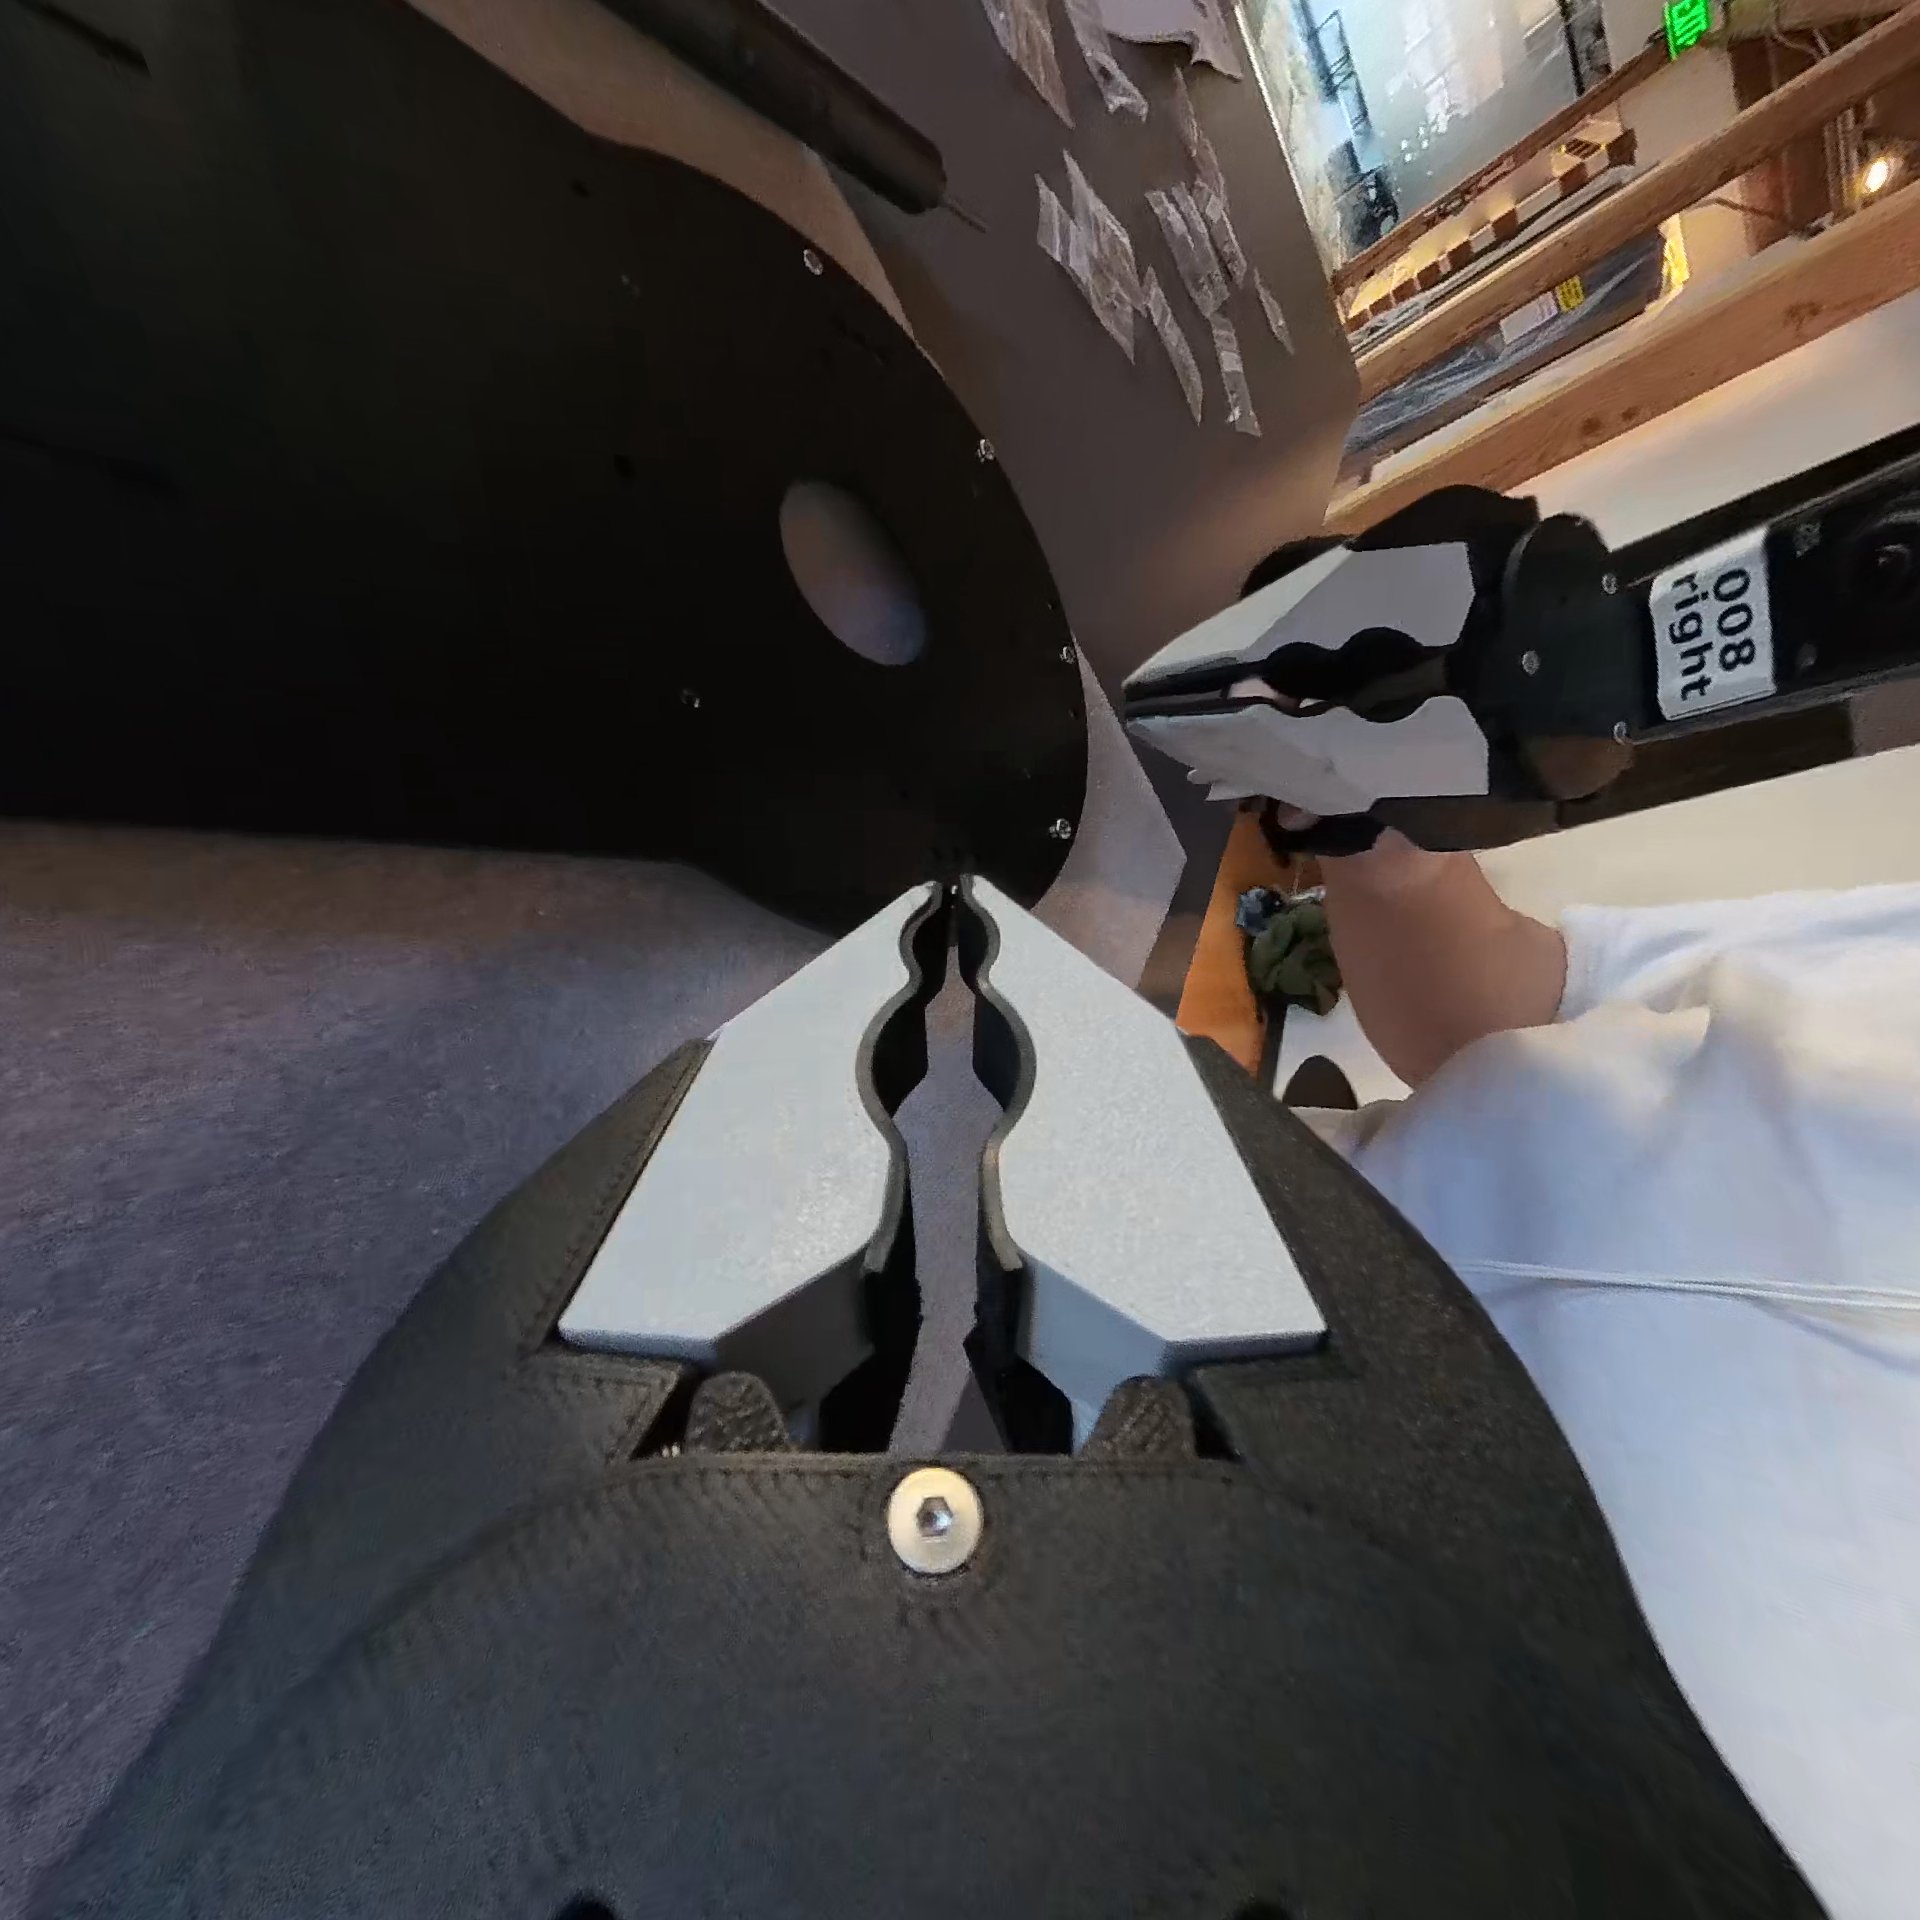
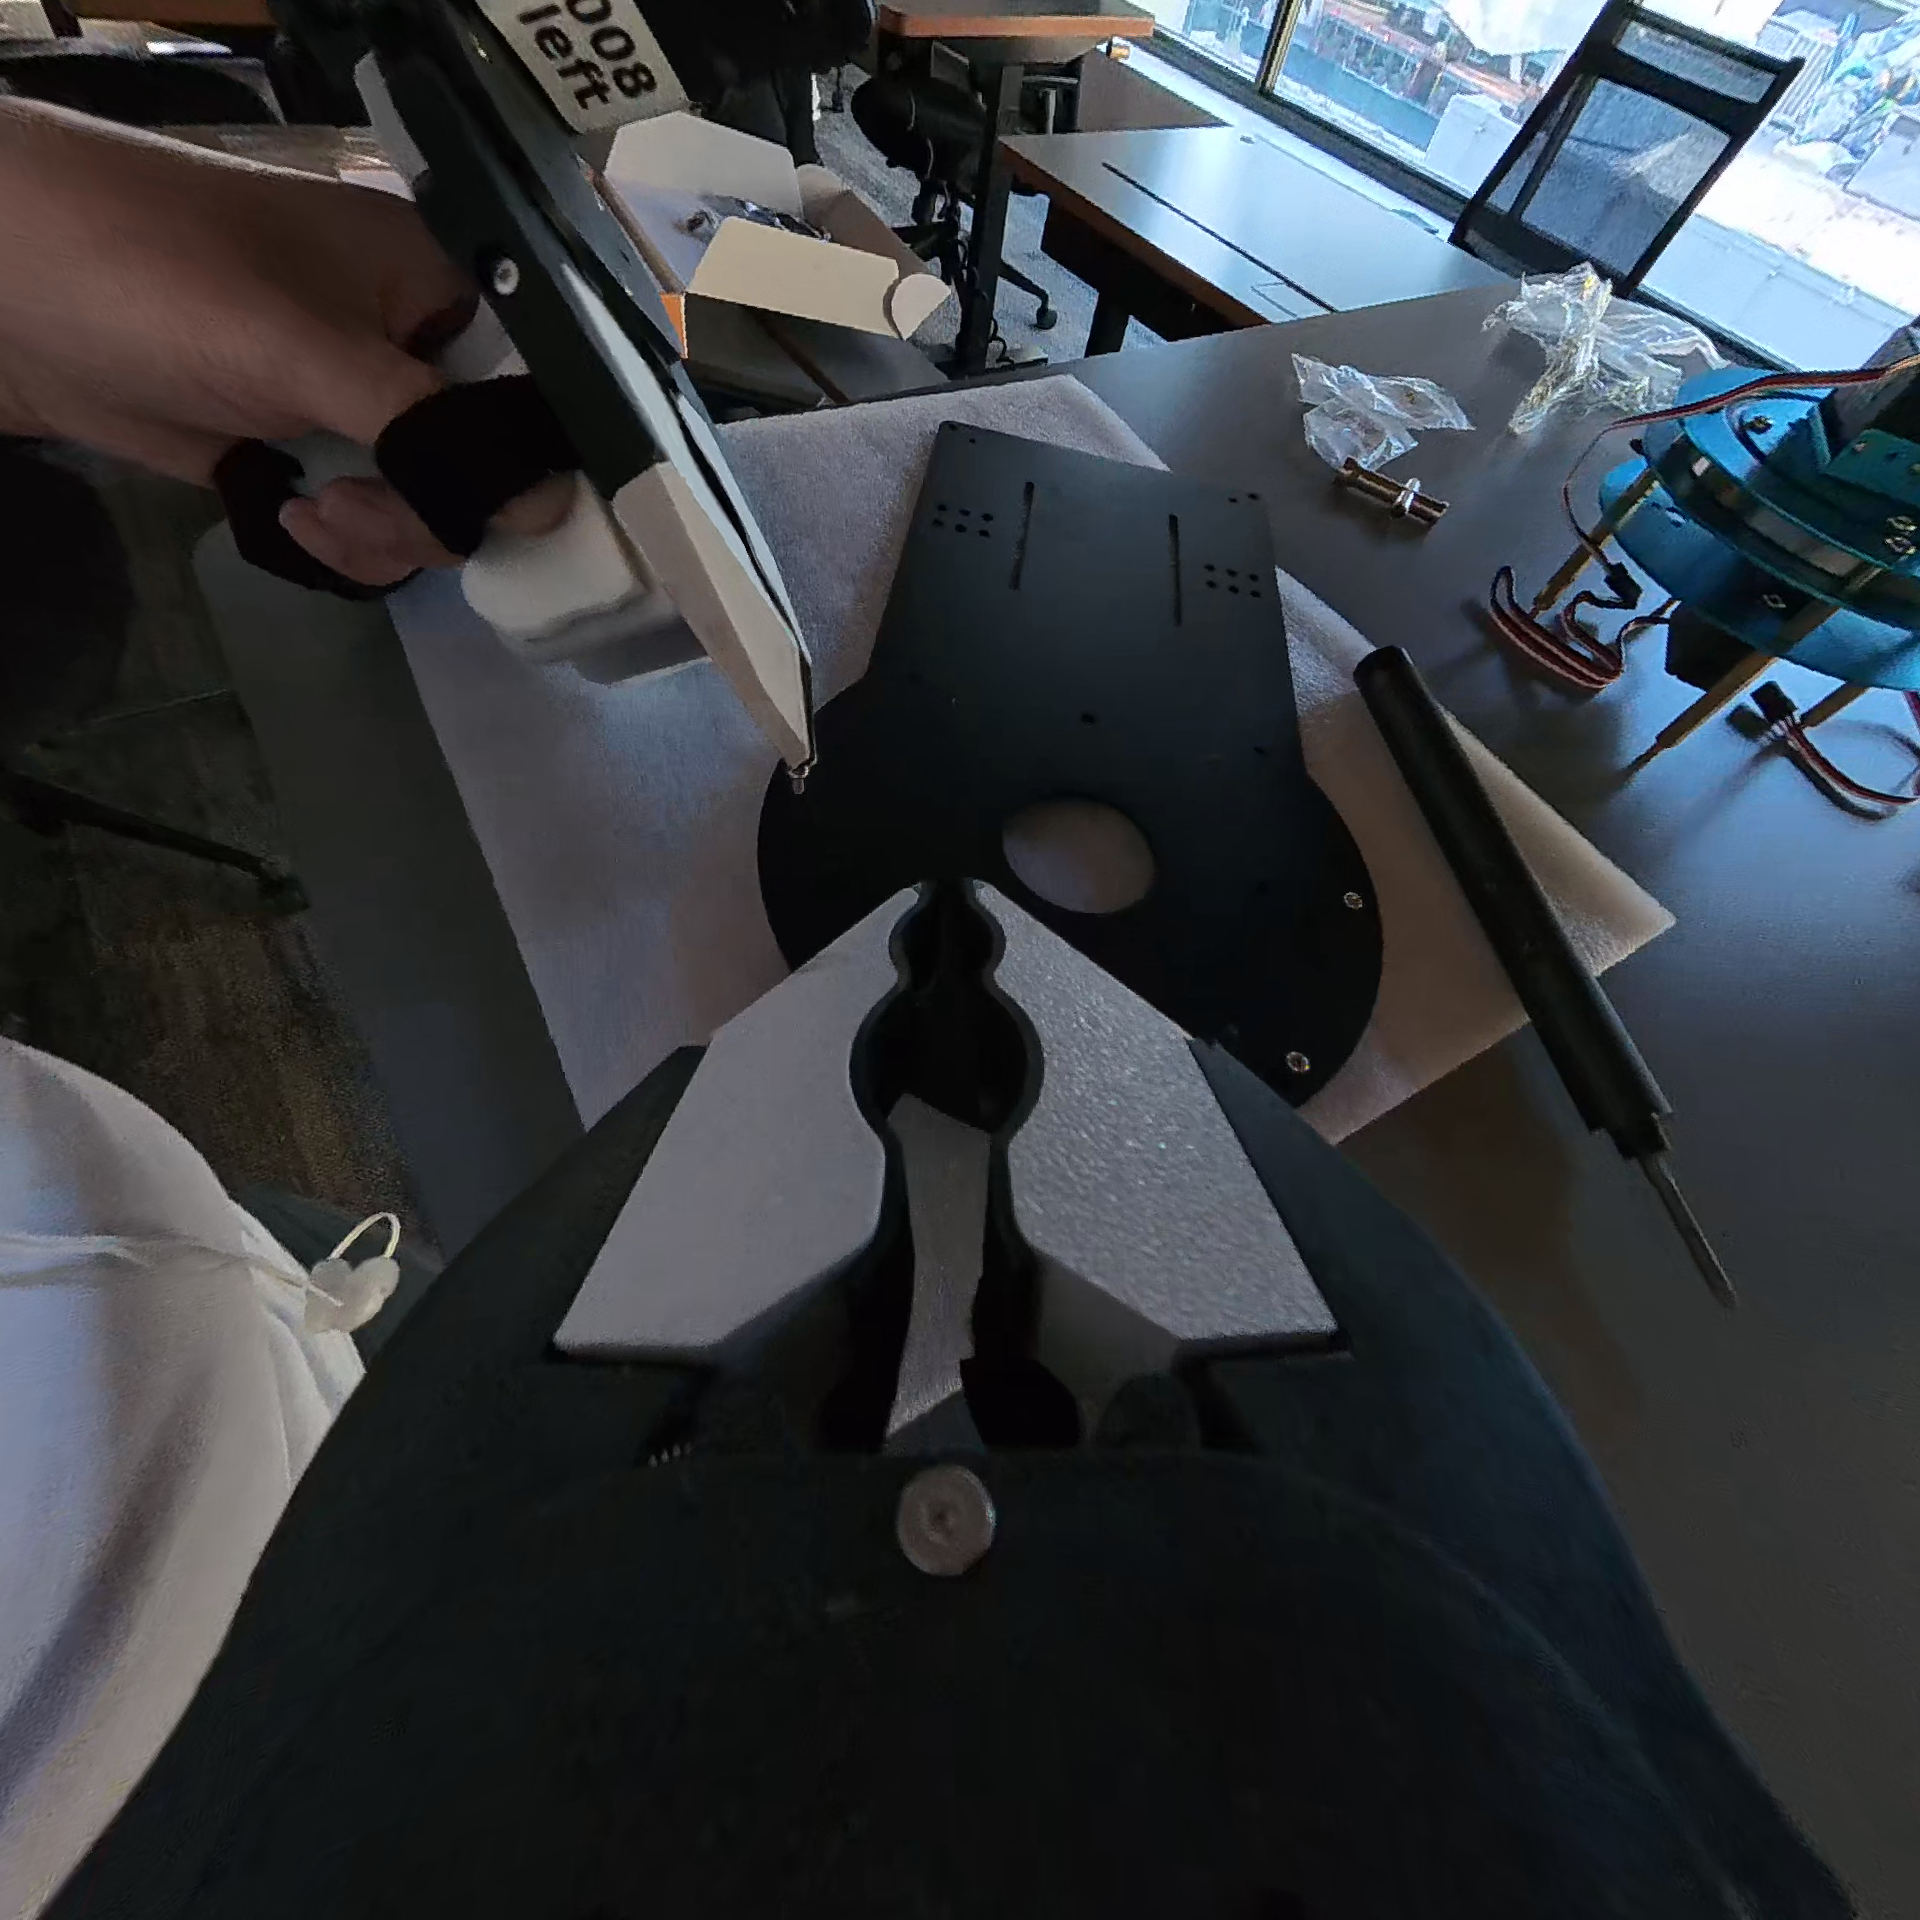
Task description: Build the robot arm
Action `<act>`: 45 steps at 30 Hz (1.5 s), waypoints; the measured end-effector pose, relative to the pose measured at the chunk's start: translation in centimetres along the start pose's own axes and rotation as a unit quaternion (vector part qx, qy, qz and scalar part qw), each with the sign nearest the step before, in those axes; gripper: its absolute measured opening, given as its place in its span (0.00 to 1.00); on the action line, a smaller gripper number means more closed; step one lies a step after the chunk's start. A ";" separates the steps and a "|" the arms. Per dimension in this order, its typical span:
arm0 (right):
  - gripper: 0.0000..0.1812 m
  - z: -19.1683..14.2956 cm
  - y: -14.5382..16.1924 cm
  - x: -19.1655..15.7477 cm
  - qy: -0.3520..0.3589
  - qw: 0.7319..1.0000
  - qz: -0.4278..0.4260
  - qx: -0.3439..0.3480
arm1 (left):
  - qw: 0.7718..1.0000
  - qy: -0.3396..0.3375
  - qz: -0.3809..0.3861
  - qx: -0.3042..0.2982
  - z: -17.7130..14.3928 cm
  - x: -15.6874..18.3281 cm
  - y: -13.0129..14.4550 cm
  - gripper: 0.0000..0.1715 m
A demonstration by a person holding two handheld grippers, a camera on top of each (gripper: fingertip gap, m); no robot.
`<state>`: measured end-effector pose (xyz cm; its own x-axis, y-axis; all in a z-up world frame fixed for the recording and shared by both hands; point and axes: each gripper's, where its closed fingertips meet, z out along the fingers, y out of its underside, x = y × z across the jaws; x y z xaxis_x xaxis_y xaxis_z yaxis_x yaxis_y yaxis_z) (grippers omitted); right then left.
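A black metal plate (image 2: 1091, 675) with a round hole (image 2: 1078, 860) lies on a white foam sheet (image 2: 623, 779). In the right wrist view my left gripper (image 2: 800, 764) comes down from the upper left, shut on a small silver screw (image 2: 798, 779) right at the plate's left edge. In the left wrist view its tips (image 1: 951, 896) are pinched together at the rim of the plate (image 1: 520, 520). My right gripper (image 2: 940, 888) is shut with nothing seen in it, hovering over the plate's near edge. It also shows in the left wrist view (image 1: 1132, 698), to the right of the plate.
A black screwdriver (image 2: 1507, 914) lies on the foam's right edge. A blue robot assembly (image 2: 1787, 540) with wires stands far right. Plastic bags (image 2: 1371, 405) and a metal standoff (image 2: 1387, 497) lie behind. An open cardboard box (image 2: 790, 249) is at the back left. My right fingertips sit around 6 cm from my left ones.
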<state>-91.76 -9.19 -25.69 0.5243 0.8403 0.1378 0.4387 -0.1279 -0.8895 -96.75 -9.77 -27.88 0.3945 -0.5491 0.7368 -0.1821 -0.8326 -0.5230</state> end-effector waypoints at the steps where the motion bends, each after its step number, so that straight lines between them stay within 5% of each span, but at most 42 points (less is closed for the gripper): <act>1: 0.00 -0.1 0.1 -0.1 -0.003 1.000 -0.002 -0.002 | 1.000 0.004 -0.009 0.001 0.0 0.1 0.0 0.00; 20: 0.01 -2.2 0.8 -0.4 -0.002 1.000 -0.011 0.011 | 0.998 -0.063 0.013 -0.015 0.2 -0.5 0.1 0.01; 28: 0.02 -2.5 0.2 1.2 0.004 1.000 -0.031 0.002 | 0.996 -0.079 0.017 0.037 -2.3 0.1 -1.1 0.07; 32: 0.08 -1.4 -0.3 7.8 0.044 0.992 -0.101 -0.058 | 0.993 -0.084 0.028 0.079 -4.8 0.9 -1.3 0.05; 36: 0.14 2.3 0.5 15.0 0.003 0.987 -0.071 -0.146 | 0.988 -0.097 0.039 0.114 -7.3 1.2 -0.6 0.05; 41: 0.16 6.0 3.3 15.3 -0.118 0.962 0.004 -0.247 | 0.983 -0.111 0.040 0.138 -9.7 1.4 0.7 0.05; 45: 0.12 6.8 3.8 15.1 -0.137 0.947 0.023 -0.289 | 0.979 -0.116 0.043 0.159 -11.7 1.4 0.9 0.04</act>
<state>-87.10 6.59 -29.96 0.3791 0.9215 -0.0841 0.7878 -0.3691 -0.4931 -106.87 -12.17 -22.35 0.5908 -0.5541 0.5864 0.0523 -0.6990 -0.7132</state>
